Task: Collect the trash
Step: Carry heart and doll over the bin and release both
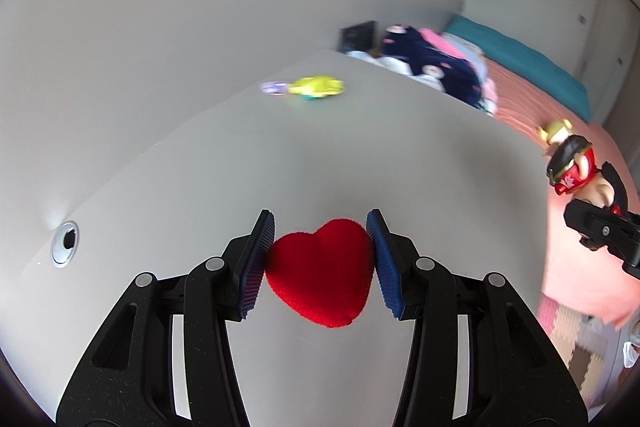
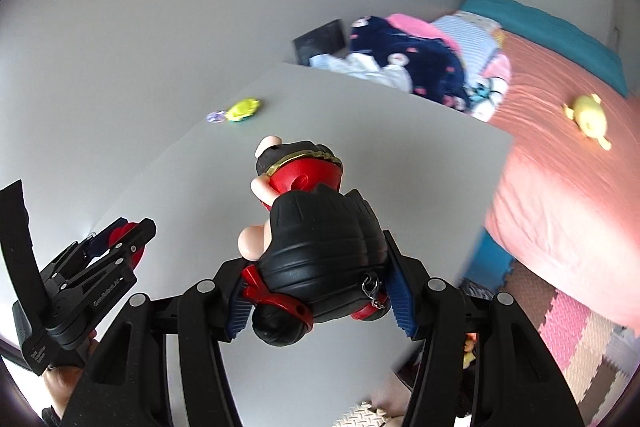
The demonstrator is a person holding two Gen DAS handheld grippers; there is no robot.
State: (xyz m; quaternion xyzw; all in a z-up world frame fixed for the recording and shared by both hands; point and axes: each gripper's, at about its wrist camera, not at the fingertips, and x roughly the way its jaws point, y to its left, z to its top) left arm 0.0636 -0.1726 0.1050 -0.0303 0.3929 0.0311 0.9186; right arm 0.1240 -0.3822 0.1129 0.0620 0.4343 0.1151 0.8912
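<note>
My left gripper (image 1: 320, 233) is shut on a red plush heart (image 1: 320, 275) and holds it above the grey table (image 1: 360, 155). My right gripper (image 2: 316, 287) is shut on a toy figure with black hair and red clothes (image 2: 312, 239), held over the table (image 2: 400, 147). The figure also shows at the right edge of the left wrist view (image 1: 576, 167). The left gripper with the heart shows at the left of the right wrist view (image 2: 116, 235). A yellow wrapper (image 1: 316, 85) and a small purple item (image 1: 274, 88) lie at the table's far edge.
A round cable hole (image 1: 65, 243) is in the table at left. Behind the table a bed with a salmon cover (image 2: 560, 167) carries piled clothes (image 2: 420, 67) and a yellow plush (image 2: 588, 119). Foam floor mats (image 2: 580, 347) lie at lower right.
</note>
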